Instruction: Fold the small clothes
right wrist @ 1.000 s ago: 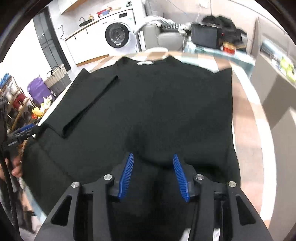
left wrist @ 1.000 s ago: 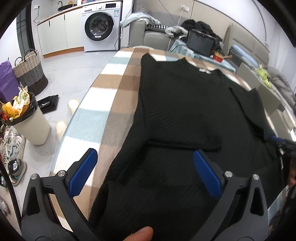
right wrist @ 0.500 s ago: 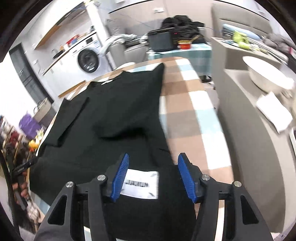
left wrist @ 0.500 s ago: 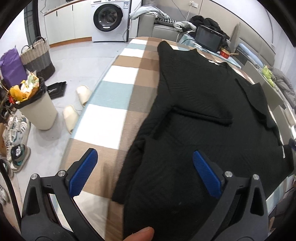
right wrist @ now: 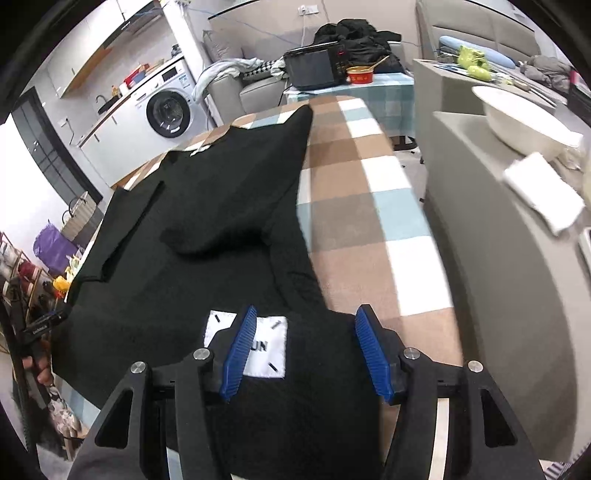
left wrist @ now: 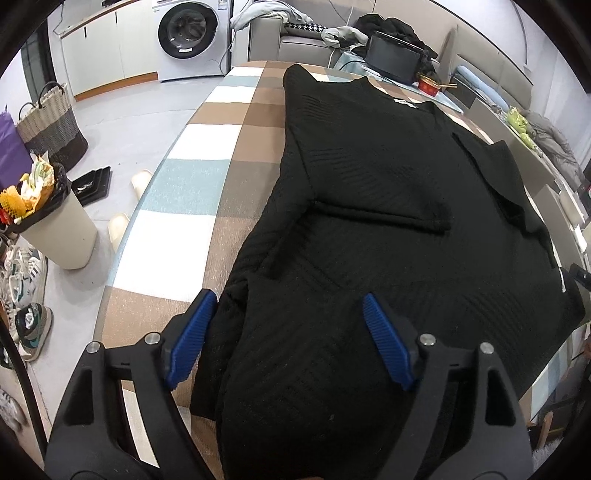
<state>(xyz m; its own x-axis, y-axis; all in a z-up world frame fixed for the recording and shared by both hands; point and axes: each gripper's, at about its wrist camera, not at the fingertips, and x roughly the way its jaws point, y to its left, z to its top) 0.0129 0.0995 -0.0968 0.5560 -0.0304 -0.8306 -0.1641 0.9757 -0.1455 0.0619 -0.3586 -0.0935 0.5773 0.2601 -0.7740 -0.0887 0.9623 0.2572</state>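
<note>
Black sweater (left wrist: 369, 229) lies on the bench (left wrist: 207, 206). Left gripper (left wrist: 288, 343) has narrowed around its hem corner; right gripper (right wrist: 306, 350), released, straddles the opposite corner. Fold imminent.

I'm working in a lived-in home, a combined laundry and living room. A front-loading washing machine (left wrist: 186, 35) sits under a counter beside white cabinets (left wrist: 99, 48), with a grey sofa (right wrist: 255, 88) heaped with clothes. A woven basket (left wrist: 50, 123), a full waste bin (left wrist: 55, 221) and sneakers (left wrist: 26, 273) sit on the floor.
</note>
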